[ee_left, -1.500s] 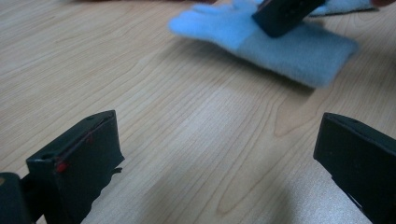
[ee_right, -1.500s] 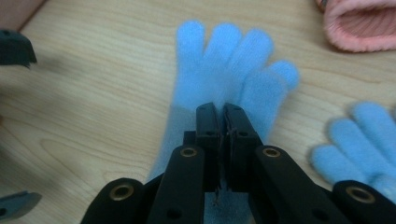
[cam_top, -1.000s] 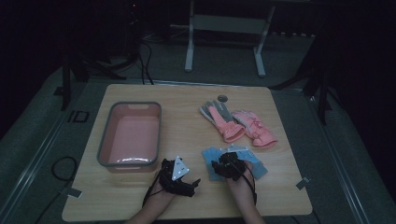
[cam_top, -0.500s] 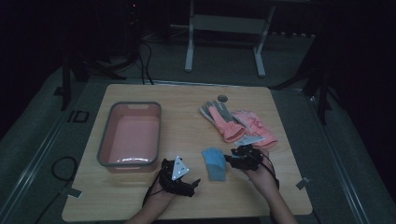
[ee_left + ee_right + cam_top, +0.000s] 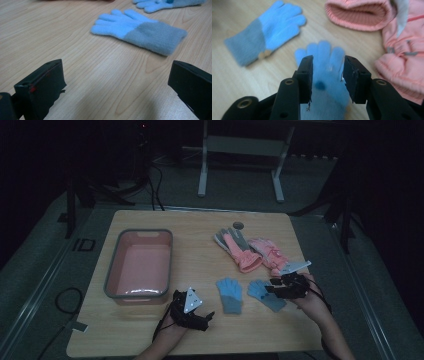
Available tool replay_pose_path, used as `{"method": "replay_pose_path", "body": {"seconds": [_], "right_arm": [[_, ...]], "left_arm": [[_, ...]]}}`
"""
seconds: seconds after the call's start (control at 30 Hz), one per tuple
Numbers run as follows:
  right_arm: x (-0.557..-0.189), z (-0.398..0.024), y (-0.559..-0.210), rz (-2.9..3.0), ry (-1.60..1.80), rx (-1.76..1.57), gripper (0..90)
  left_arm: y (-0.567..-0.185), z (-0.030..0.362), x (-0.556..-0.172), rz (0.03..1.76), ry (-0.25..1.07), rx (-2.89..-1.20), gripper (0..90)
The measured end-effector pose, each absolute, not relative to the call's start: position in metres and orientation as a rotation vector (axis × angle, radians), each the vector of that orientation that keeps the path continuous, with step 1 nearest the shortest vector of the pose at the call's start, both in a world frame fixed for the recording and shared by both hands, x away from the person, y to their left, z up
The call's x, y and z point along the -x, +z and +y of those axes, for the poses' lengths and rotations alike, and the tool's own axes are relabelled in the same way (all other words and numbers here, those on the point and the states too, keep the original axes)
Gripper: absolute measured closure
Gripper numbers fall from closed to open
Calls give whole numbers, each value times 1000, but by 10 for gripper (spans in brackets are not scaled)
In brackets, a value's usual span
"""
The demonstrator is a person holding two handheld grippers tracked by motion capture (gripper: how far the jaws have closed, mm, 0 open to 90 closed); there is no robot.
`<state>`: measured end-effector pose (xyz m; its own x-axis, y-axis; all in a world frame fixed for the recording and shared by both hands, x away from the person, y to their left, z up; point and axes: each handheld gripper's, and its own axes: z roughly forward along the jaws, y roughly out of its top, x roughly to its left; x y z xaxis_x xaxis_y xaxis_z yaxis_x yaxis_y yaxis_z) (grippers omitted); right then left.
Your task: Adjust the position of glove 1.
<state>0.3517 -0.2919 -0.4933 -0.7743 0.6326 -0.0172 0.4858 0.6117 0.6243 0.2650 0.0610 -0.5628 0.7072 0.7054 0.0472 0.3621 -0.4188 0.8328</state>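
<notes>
Two blue knit gloves with grey cuffs lie near the table's front. One blue glove [image 5: 230, 294] [image 5: 140, 28] [image 5: 267, 30] rests flat and free. To its right, my right gripper [image 5: 274, 290] [image 5: 328, 62] is shut on the second blue glove [image 5: 260, 292] [image 5: 322, 48], whose fingers stick out past the jaws; the jaws have just closed a little on it. Left of both gloves, my left gripper [image 5: 200, 314] [image 5: 115, 82] rests on the wood, open wide, with bare table between its jaws.
A pink tub [image 5: 112, 270] with a grey rim stands at the left. A pink-and-grey glove [image 5: 239, 251] [image 5: 359, 12] and a pink glove [image 5: 270, 256] [image 5: 402, 55] lie behind the right gripper. A small round disc [image 5: 238, 225] sits near the far edge.
My right gripper has moved to the right, taking one blue glove off the other, so the two now lie side by side. The left gripper has stayed put.
</notes>
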Motion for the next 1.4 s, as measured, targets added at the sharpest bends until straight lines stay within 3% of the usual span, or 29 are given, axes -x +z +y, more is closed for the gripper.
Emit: {"method": "replay_pose_path", "body": {"seconds": [0.3, 0.53, 0.6, 0.7, 1.07, 1.4], "right_arm": [[-354, -297, -529, 2650, 879, -923, 631], [-355, -299, -537, 2653, 911, -964, 649], [-352, -296, -538, 2639, 887, -945, 795], [-348, -290, -537, 2584, 856, -1015, 848], [-309, -274, -474, 2171, 921, -1419, 861], [-301, -253, -507, 2044, 924, -1606, 860]], "left_arm": [[-563, 61, -265, 814, 499, -2042, 9], [-563, 61, -265, 812, 499, -2044, 9], [-563, 61, -265, 813, 499, -2045, 9], [-563, 61, -265, 815, 496, -2044, 9], [-563, 61, -265, 812, 502, -2045, 9], [-563, 60, -264, 808, 505, -2046, 9]]}}
